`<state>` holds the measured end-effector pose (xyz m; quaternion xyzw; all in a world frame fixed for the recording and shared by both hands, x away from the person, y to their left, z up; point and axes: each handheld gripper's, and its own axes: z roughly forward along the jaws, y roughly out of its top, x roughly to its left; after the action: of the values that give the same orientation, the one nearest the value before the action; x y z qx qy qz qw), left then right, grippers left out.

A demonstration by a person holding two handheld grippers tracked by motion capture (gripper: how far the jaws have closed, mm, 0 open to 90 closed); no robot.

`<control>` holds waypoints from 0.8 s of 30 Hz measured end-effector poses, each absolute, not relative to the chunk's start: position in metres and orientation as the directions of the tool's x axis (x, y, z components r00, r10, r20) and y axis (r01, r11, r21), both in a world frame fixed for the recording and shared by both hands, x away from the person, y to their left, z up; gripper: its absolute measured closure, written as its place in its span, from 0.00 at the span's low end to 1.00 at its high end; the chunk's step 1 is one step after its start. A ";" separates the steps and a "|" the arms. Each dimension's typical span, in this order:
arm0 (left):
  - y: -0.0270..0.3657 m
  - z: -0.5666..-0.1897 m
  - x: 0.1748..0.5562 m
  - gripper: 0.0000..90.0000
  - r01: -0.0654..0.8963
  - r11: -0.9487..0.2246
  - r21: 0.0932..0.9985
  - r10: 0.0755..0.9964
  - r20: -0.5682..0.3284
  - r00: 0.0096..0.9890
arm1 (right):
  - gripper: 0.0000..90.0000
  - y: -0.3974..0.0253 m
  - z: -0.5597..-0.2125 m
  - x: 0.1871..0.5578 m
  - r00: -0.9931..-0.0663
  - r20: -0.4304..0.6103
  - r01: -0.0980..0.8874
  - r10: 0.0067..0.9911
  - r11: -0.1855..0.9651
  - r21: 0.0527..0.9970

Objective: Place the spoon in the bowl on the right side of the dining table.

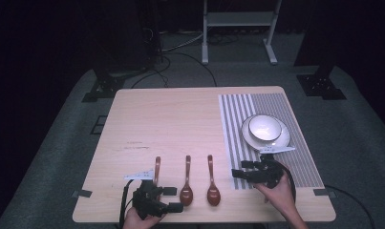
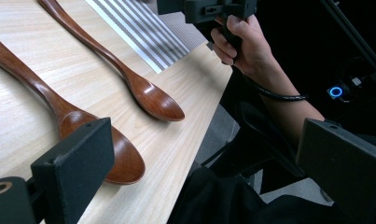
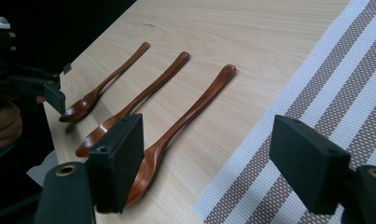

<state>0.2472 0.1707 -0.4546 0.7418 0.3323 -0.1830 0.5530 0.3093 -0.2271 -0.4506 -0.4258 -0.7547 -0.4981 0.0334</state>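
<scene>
Both the left gripper and right gripper hover with jaws spread wide, holding nothing, near three glossy brown wooden spoons lying parallel on the pale wood table.

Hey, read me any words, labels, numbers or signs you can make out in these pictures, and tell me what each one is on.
No readable text anywhere.
Table: faint dark marks at its left middle, too small and blurred to read.
Left tool and right tool: tiny specks on their grey plates, illegible.
Spoons, mat, bowl: no lettering.
Blue ring light in the left gripper view: a glowing circle, not a character.
</scene>
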 end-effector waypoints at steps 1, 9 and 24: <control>0.168 -0.455 0.247 0.03 0.696 -0.175 0.696 0.287 -0.641 0.712 | 0.28 -0.227 -0.451 0.310 -0.637 0.474 0.675 0.608 0.143 0.724; 0.161 -0.459 0.248 0.04 0.708 -0.195 0.679 0.272 -0.656 0.704 | 0.28 -0.223 -0.449 0.311 -0.643 0.469 0.673 0.606 0.154 0.724; 0.151 -0.468 0.251 0.06 0.732 -0.251 0.633 0.251 -0.688 0.681 | 0.28 -0.216 -0.447 0.315 -0.650 0.462 0.672 0.603 0.174 0.719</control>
<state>0.2505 0.1508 -0.4679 0.7561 0.3251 -0.2320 0.5184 0.3151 -0.2161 -0.4472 -0.4166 -0.7654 -0.4893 0.0355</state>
